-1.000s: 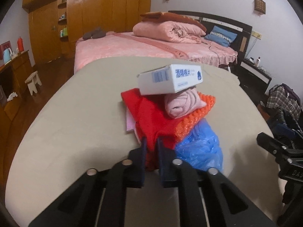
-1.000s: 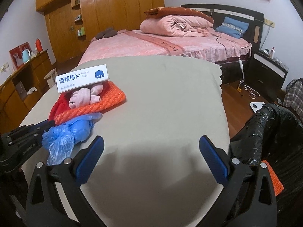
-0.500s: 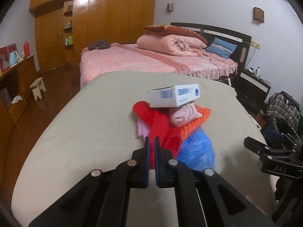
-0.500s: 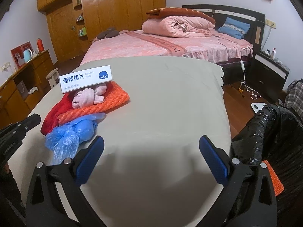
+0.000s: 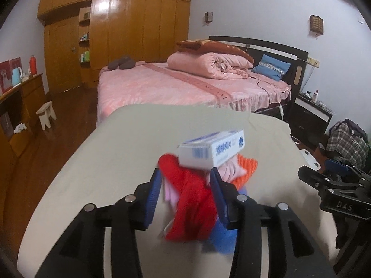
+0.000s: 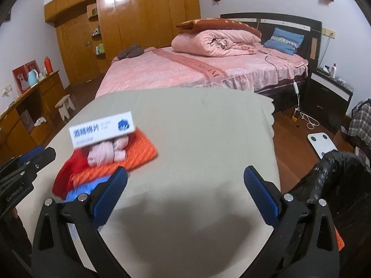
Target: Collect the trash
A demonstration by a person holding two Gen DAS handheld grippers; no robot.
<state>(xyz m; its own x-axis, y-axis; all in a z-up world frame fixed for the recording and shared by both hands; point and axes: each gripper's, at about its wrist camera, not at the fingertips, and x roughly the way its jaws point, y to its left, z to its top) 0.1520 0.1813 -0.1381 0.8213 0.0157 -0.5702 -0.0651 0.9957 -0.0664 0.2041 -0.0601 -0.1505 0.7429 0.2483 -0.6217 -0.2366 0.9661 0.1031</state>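
Note:
A pile of trash lies on the beige table (image 5: 120, 143): a white and blue box (image 5: 212, 150) on a pink cloth roll (image 6: 106, 153), an orange net (image 6: 136, 150), a red cloth (image 5: 193, 206) and a blue plastic bag (image 5: 222, 238). My left gripper (image 5: 185, 197) is open, its fingers on either side of the red cloth. My right gripper (image 6: 185, 197) is open and empty above bare table, right of the pile. A black trash bag (image 6: 336, 180) stands at the table's right edge.
A pink bed (image 6: 185, 69) with folded quilts stands behind the table. A wooden wardrobe (image 5: 116, 34) lines the back wall. A dresser (image 5: 16, 106) and small stool (image 5: 46, 113) are on the left. A nightstand (image 6: 329, 92) and plaid bag (image 5: 347, 139) are on the right.
My left gripper has opened from shut and moved forward around the red cloth. My right gripper stayed open and shifted slightly closer to the pile.

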